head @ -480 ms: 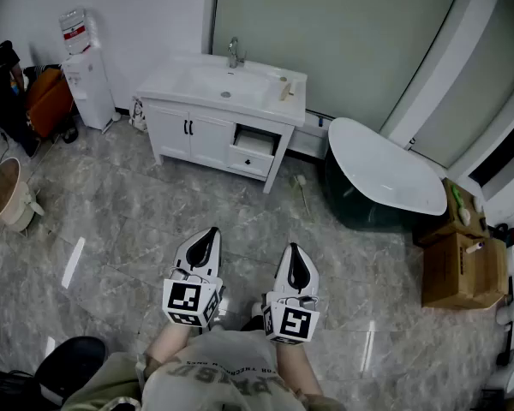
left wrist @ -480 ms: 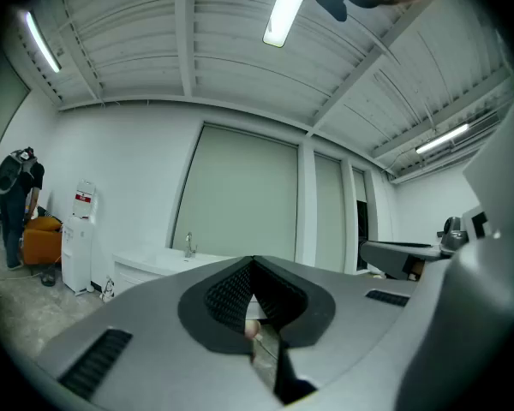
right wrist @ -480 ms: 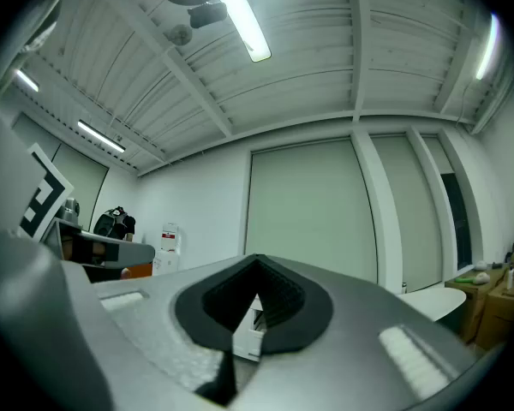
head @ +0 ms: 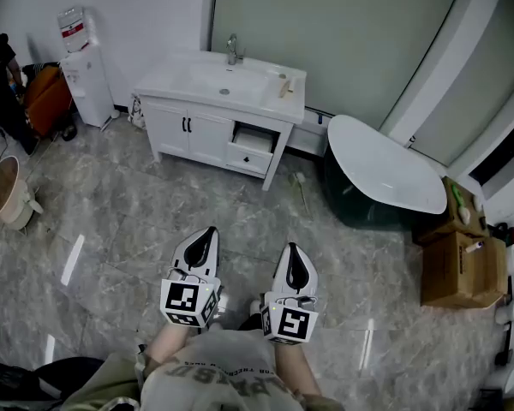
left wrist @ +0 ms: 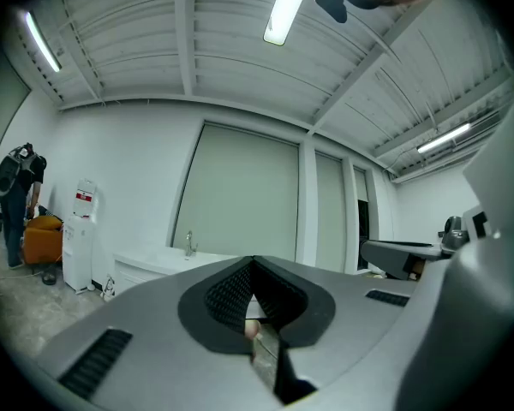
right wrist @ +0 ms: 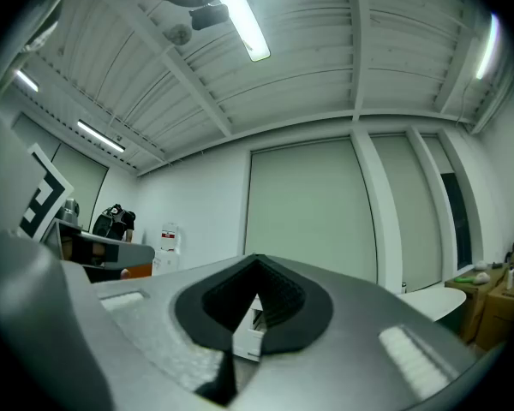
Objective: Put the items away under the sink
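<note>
Both grippers are held low in front of the person, side by side and pointing out across the floor: the left gripper (head: 208,233) and the right gripper (head: 292,250) each have their jaws pressed together with nothing between them. Compared with half a second ago they sit in practically the same spot. What has changed is at the lower left, where the dark rounded shape (head: 30,377) by the person's side has slipped further down toward the edge of the head view.

The floor (head: 128,229) is glossy grey marbled tile. Against the back wall stands the white vanity (head: 212,135), well away from the grippers, with a basin and a faucet (head: 233,51) on top. A small pale item (head: 283,87) lies on its counter near the right edge. A thin pale item (head: 301,185) lies on the tiles just right of the cabinet.

The two doors with black handles are closed. The drawer (head: 250,150) on the right stands open, though I cannot make out its contents.

A white water dispenser (head: 86,74) stands to the left, and a beige bucket (head: 3,192) nearer. To the right are a white bathtub (head: 381,171) and stacked cardboard boxes (head: 458,268), with something green poking out of the top one.
</note>
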Available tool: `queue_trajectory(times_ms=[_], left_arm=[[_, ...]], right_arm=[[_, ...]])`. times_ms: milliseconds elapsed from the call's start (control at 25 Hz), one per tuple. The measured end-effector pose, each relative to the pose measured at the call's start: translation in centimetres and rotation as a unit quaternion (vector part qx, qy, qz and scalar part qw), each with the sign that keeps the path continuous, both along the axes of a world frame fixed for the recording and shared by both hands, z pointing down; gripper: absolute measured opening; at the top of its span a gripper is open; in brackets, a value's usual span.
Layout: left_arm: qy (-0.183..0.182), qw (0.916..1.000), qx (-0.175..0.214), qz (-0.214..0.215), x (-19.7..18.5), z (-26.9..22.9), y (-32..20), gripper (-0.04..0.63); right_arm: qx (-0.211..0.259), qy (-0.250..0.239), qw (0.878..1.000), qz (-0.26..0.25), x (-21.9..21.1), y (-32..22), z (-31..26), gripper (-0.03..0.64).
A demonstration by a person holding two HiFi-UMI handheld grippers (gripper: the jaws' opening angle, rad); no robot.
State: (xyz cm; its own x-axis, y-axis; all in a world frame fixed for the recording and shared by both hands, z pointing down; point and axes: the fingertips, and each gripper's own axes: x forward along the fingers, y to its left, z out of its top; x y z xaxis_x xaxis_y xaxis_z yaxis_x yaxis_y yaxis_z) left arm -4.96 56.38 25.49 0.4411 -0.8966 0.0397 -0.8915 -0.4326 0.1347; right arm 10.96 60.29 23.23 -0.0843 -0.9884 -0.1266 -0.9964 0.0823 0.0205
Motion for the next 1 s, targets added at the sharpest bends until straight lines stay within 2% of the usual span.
queue_trajectory(times_ms=[360,560,600,680,720,760,880,1000], left_arm=[[-0.007,0.9998,-0.015,-0.008,1.5,0.9,-1.0,0.009],[-0.011,0.9996,-0.025,-0.004,3.4,0.4,-3.6,0.012],[-0.01,0.9996,-0.026,0.0,4.0,0.1,-4.4,0.018],[-0.003,0.9994,-0.032,0.01,5.0,-0.1,-5.7,0.2],[0.002,0.9994,-0.033,0.012,5.6,-0.2,-6.4,0.256],[0.003,0.9994,-0.034,0.012,6.2,-0.2,-7.0,0.298],[0.002,0.9991,-0.04,0.015,8.2,-0.5,-8.8,0.339],[0.001,0.9988,-0.047,0.01,10.0,-0.5,-10.6,0.347]], right_arm=[[-0.004,-0.003,1.0,-0.011,1.5,-1.5,0.4,-0.002],[-0.01,-0.043,0.999,-0.031,4.0,-3.9,0.5,-0.002],[-0.015,-0.046,0.998,-0.039,4.5,-4.6,0.5,0.07],[-0.021,-0.043,0.998,-0.051,5.6,-5.9,0.6,0.189],[-0.022,-0.04,0.998,-0.054,6.2,-6.4,0.7,0.225],[-0.021,-0.039,0.997,-0.057,6.9,-6.9,0.7,0.227],[-0.018,-0.04,0.997,-0.067,9.4,-8.9,0.4,0.229],[-0.022,-0.034,0.996,-0.081,11.4,-11.2,0.0,0.23]])
